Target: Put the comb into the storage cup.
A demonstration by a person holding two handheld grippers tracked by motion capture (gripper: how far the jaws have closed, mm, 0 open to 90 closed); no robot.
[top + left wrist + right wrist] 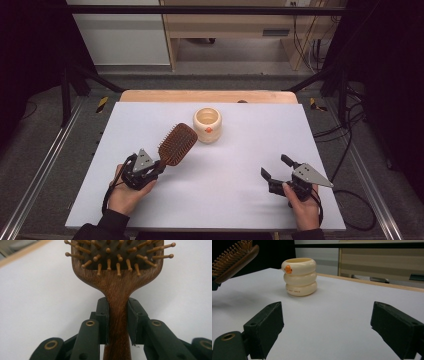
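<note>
One cream ribbed ceramic cup (207,125) stands open-topped, its inside unclear. One brown wooden paddle hairbrush (177,144) is pinched at the handle by the left gripper (156,169); the right gripper (275,167) has its jaws spread.

No legible text anywhere

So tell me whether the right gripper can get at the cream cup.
Probably yes: the right gripper is open, and bare table lies between it and the cream cup.

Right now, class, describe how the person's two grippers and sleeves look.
Both the left gripper and the right gripper are black, each topped by a grey three-cornered plate, with blocky black fingers and brass-ringed pivot holes. Black cables trail from them. The sleeves are dark.
</note>
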